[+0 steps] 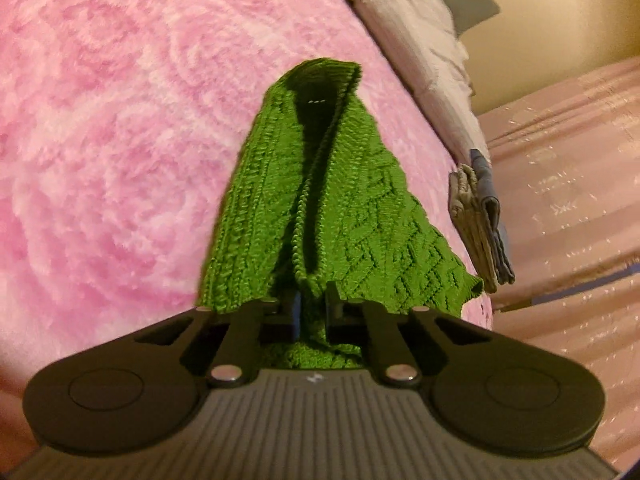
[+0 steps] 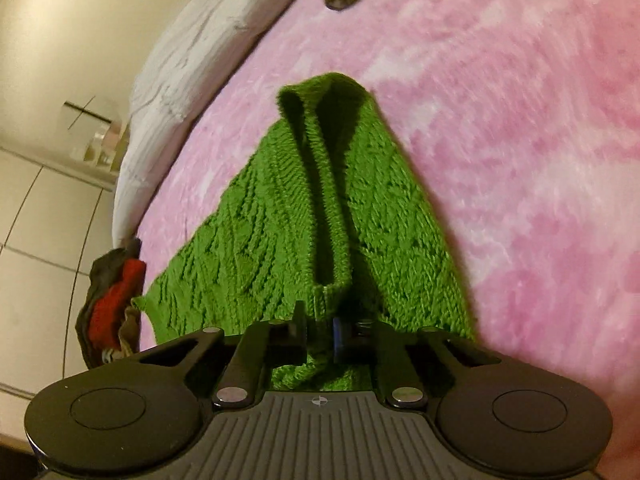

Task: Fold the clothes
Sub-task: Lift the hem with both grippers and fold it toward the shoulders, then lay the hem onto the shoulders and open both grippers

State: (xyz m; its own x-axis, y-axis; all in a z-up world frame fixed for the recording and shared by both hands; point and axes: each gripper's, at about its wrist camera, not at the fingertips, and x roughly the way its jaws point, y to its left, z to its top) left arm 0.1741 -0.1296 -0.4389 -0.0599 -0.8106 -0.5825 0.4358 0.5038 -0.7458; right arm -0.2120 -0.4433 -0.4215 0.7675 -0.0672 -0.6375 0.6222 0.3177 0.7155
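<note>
In the left wrist view, the left gripper (image 1: 312, 312) has its fingers (image 1: 296, 316) drawn close together and clamped on a bunched edge of the green knitted garment (image 1: 320, 208), which fills the narrow gap between them and bulges back toward the gripper body. From the grip the knit stretches away toward 12 o'clock as a doubled, tent-like fold over the pink fluffy blanket (image 1: 120, 140) on the bed. At 3 o'clock of the garment, a stack of folded clothes (image 1: 480, 224) sits at the blanket's edge, and a white pillow (image 1: 416, 40) lies toward 1 o'clock. In the right wrist view, the right gripper (image 2: 320, 328) likewise has its fingers (image 2: 299, 328) nearly together, pinching a ribbed edge of the same green knitted garment (image 2: 280, 232), which runs off toward 12 o'clock in a long fold above the pink fluffy blanket (image 2: 520, 120). A red and dark bundle of cloth (image 2: 112, 300) lies at 9 o'clock by the bed's edge, and the white pillow (image 2: 192, 60) sits toward 10 o'clock.
</note>
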